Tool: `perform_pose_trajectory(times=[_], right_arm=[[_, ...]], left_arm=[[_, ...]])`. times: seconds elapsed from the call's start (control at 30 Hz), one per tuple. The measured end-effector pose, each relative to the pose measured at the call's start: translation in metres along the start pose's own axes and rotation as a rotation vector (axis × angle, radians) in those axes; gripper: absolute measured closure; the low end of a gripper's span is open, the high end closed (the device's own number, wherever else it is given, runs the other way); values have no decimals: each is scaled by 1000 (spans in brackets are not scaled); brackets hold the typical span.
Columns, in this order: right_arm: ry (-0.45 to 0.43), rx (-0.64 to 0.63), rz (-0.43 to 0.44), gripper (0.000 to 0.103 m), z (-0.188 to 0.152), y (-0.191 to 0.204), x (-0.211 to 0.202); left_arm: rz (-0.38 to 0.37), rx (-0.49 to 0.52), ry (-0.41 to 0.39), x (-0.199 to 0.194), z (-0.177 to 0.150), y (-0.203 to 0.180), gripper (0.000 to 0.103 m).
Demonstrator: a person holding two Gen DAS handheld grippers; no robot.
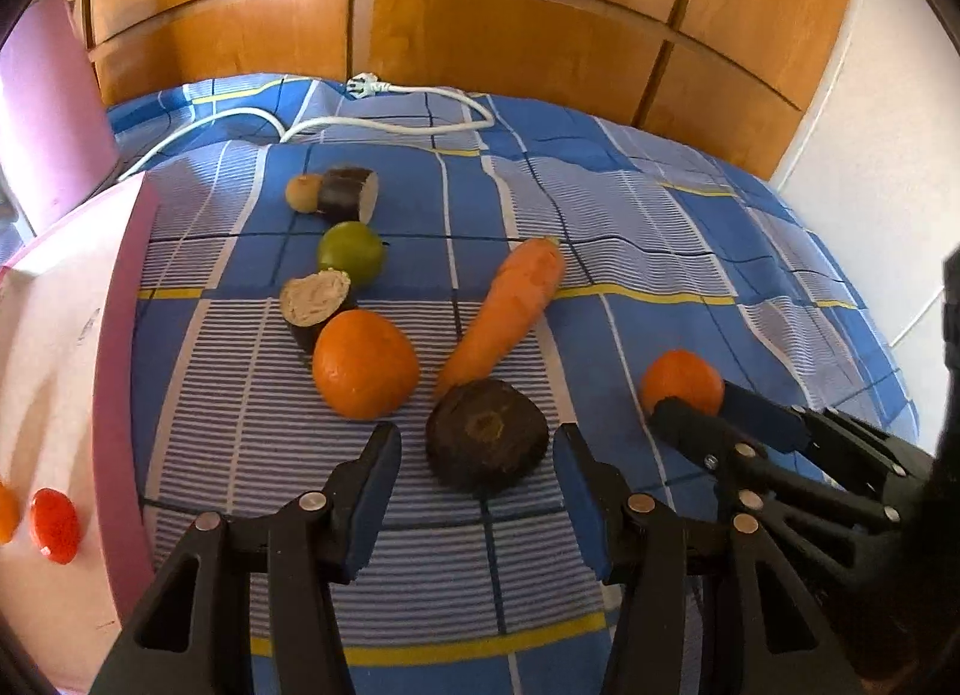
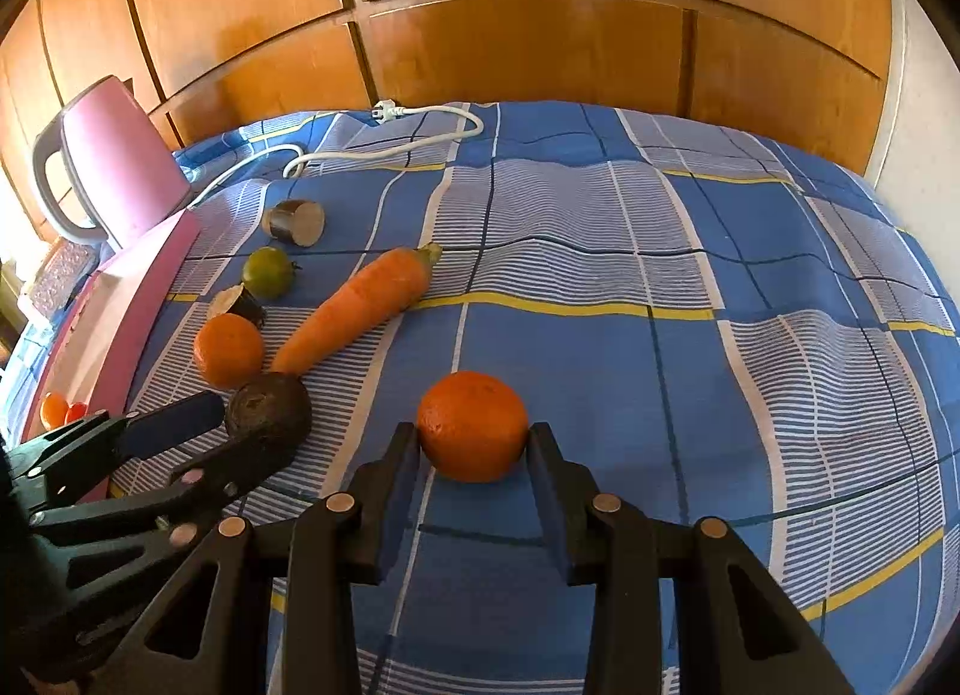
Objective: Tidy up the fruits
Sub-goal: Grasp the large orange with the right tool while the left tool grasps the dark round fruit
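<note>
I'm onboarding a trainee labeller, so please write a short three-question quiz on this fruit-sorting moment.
1. True or false: the right gripper is closed on an orange.
2. Which item lies between the left gripper's open jaws? A) carrot B) dark round vegetable C) green fruit
3. Fill in: the white power cord lies along the ___ side of the bedspread.

Key: 1 true; 2 B, the dark round vegetable; 3 far.

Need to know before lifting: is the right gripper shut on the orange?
Shut: right gripper pads touch both sides of the orange.
</note>
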State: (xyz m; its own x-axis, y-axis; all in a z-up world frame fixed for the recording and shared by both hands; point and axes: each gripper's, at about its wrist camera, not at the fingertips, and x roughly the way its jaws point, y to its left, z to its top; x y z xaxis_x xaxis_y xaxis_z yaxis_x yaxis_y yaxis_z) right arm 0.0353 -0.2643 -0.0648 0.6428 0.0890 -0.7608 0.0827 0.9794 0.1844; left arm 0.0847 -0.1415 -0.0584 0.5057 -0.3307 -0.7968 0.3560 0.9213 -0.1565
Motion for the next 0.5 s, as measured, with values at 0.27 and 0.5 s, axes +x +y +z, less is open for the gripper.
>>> perform_pose_trajectory(times=[0.27, 0.5], right_arm=[[2, 15, 12, 65, -1, -4, 2], [4, 4, 14, 65, -3, -4, 0]], left_arm=[[11, -3, -2, 10, 3, -2, 55], [10, 23, -14, 4, -5, -4, 60]])
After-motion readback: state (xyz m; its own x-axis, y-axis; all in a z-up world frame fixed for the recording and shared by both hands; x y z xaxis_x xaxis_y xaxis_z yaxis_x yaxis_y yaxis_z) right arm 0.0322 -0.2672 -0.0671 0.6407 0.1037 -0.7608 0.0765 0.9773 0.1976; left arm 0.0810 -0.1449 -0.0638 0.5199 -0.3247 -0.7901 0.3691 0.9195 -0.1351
